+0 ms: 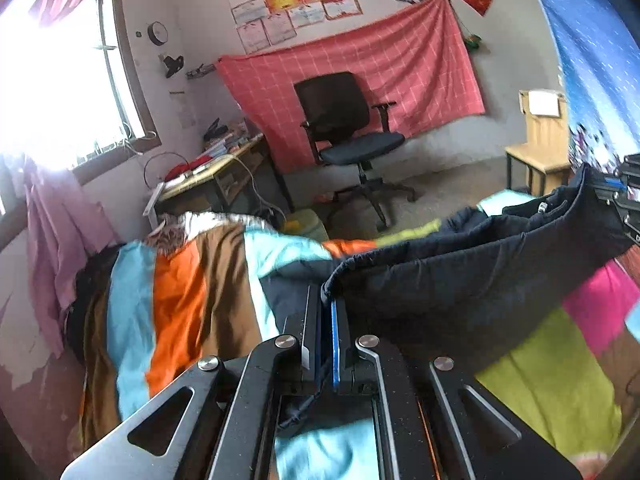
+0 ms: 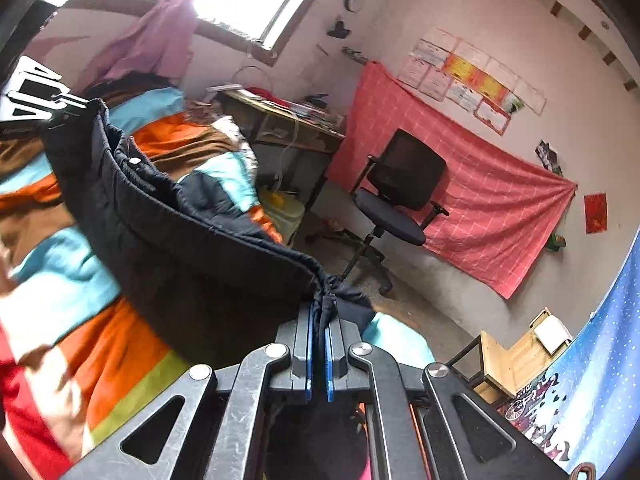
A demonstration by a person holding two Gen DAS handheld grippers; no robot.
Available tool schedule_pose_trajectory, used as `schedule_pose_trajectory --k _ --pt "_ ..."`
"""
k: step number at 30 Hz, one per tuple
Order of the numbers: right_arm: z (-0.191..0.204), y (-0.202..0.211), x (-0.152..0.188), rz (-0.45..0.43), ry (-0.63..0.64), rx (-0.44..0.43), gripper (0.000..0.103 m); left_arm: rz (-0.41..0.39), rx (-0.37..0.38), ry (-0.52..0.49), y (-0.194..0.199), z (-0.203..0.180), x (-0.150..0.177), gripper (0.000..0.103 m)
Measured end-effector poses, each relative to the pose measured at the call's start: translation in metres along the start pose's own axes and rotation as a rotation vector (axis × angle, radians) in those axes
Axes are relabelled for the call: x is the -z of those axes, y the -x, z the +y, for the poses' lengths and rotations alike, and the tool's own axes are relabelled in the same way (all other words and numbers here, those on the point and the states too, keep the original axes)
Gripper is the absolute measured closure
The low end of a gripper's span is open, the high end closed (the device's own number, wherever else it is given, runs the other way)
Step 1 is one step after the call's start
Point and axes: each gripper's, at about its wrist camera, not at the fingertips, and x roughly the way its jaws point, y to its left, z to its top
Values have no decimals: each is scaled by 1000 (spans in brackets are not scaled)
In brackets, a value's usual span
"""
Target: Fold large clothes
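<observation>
A large dark navy padded garment (image 1: 460,280) hangs stretched between my two grippers above a bed with a striped multicolour quilt (image 1: 180,300). My left gripper (image 1: 326,300) is shut on one corner of the garment's edge. My right gripper (image 2: 319,312) is shut on the opposite bunched corner of the garment (image 2: 192,248). The right gripper also shows at the right edge of the left wrist view (image 1: 624,196), and the left gripper at the upper left of the right wrist view (image 2: 40,108). The garment sags in the middle and its lower part lies toward the quilt (image 2: 80,280).
A black office chair (image 1: 352,128) stands on the floor beyond the bed in front of a red checked cloth on the wall. A cluttered desk (image 1: 224,172) sits under the window at left. A wooden chair (image 1: 536,152) stands at right beside a blue curtain (image 1: 592,60).
</observation>
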Motion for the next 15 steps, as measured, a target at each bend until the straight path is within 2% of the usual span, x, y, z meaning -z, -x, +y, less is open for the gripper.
schedule_pose_trajectory --k 8,12,15 --pt "-38 -108 -49 53 -51 35 98 -37 -23 69 -96 32 -33 100" --pt "-44 -163 -59 90 -49 43 98 19 -17 100 -151 38 -40 100" --pt "-42 -204 -56 134 -50 50 98 51 -32 86 -187 35 -40 100"
